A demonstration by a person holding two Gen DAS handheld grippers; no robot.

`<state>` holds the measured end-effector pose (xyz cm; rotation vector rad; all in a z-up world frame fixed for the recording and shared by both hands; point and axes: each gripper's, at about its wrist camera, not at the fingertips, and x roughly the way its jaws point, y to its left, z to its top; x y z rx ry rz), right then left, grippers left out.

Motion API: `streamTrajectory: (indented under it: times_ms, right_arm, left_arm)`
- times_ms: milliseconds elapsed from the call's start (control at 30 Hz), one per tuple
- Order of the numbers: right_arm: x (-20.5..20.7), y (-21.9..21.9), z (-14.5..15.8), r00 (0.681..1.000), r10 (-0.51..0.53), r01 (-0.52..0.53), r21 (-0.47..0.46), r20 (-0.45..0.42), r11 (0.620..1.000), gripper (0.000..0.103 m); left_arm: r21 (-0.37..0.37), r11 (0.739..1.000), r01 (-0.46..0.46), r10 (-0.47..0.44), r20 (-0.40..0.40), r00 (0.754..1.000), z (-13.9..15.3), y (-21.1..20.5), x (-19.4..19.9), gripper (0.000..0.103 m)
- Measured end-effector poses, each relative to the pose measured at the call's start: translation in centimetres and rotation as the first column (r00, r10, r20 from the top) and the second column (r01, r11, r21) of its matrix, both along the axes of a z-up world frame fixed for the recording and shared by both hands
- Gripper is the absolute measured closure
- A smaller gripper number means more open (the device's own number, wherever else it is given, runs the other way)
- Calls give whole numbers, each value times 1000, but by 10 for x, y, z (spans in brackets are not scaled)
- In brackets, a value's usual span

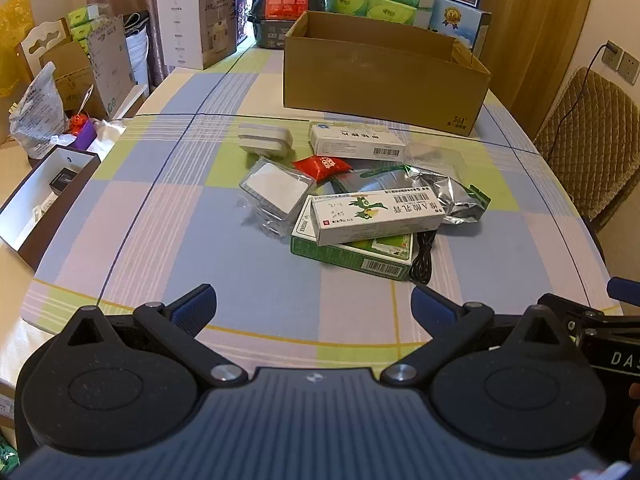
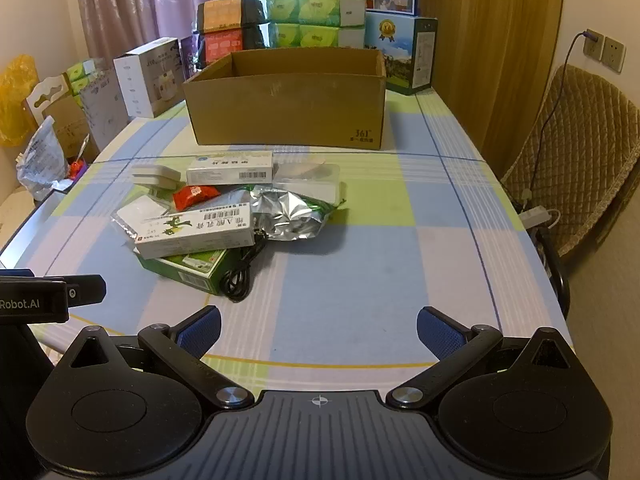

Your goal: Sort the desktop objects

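Fig.: two hand-held grippers over a checked table, pile of small goods ahead, nothing lifted yet.

Carton: open-topped, at 12 o'clock behind the pile; prob. the drop target. Stiff walls, high rim, so items must go in from above.

Green box: bottom of the stack at pile's 6 o'clock. Rigid card, likely light. Pinned by the box on it, so take it second; grip across the short sides.

White box w/ green print: lies across the green box, touching it. Stiff, light, flat faces give a sure pinch across its narrow width. Best first pick, by my reading.

Second white box: at 12 o'clock of the pile, flat on the cloth. Same handling.

Foil bag: at 3 o'clock, crumpled. Soft, slippery, deforms; pinch a fold or seam, not the belly.

Clear pack w/ white pad: at 9 o'clock. Slick film; grip an edge.

White case: at 11 o'clock, hard, rounded, may slip.

Black cable: at 5 o'clock, beside the green box; limp, take the bundle's middle.

Red sachet: centre, small, soft.

Left gripper and right gripper: jaws spread wide, empty, both short of the pile at 6 o'clock.
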<state>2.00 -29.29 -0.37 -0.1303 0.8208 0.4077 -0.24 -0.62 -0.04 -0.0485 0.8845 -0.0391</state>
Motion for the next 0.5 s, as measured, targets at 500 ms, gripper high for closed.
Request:
streamTrajectory:
  times_ms: [500]
  right_arm:
    - [1,-1,3,1000,-3,3,4,4,1000,2]
  left_arm:
    - [3,1000,4,-4,6,1000,2,-3,0,1]
